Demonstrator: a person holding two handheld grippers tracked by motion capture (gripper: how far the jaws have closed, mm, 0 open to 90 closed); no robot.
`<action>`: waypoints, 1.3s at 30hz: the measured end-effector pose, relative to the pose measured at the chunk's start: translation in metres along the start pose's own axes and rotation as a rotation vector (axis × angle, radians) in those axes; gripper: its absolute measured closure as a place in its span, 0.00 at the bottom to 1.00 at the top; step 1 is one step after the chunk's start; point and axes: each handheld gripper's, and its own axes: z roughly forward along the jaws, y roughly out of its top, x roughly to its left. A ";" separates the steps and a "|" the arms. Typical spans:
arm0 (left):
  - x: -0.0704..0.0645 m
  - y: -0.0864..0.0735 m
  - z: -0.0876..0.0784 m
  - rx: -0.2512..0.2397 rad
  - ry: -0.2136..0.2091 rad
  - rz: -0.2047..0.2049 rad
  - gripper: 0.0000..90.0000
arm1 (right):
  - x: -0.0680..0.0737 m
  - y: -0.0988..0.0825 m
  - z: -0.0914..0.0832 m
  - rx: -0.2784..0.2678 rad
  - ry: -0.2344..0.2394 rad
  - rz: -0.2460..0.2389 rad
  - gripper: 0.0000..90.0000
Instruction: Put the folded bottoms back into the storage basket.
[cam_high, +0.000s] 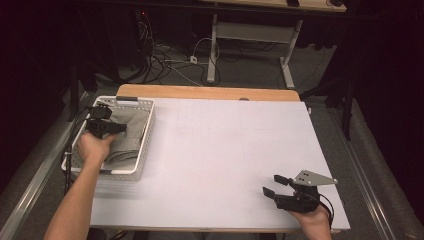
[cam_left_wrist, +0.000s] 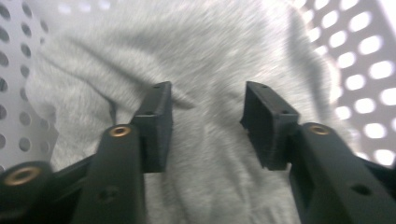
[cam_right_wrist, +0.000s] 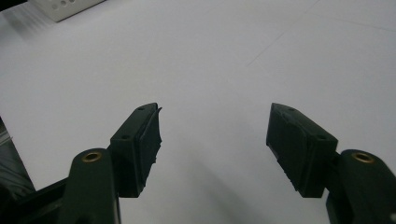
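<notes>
Grey fleecy cloth (cam_high: 127, 137) lies crumpled inside a white perforated plastic basket (cam_high: 145, 145) at the near left of the table, and the high view places the left gripper (cam_high: 107, 125) over it, the person's left hand (cam_high: 95, 147) reaching in across the basket's near rim. From above the jaws are too small and dark to read; the left gripper view supplies that detail, looking along the two black jaws standing apart just above the cloth (cam_left_wrist: 210, 70), fabric showing in the gap with neither pad pressing on it, and the basket's holed walls (cam_left_wrist: 364, 60) rising on either side. The right gripper (cam_high: 280, 189) sits well apart, at the near right corner of the white table sheet (cam_high: 225, 150), held by the right hand (cam_high: 312, 220). The right gripper view shows its jaws spread wide over bare white surface (cam_right_wrist: 210, 60), with a corner of the basket (cam_right_wrist: 65, 9) at the top left.
</notes>
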 end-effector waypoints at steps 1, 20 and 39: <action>-0.002 0.000 -0.002 -0.011 -0.011 0.003 0.56 | 0.000 0.000 0.000 -0.005 0.000 -0.002 0.39; -0.024 -0.013 -0.037 -0.140 -0.123 0.081 0.50 | -0.006 -0.003 -0.018 -0.075 -0.082 0.026 0.37; -0.028 -0.028 -0.063 -0.228 -0.183 0.099 0.47 | -0.010 -0.008 -0.029 -0.104 -0.109 0.052 0.35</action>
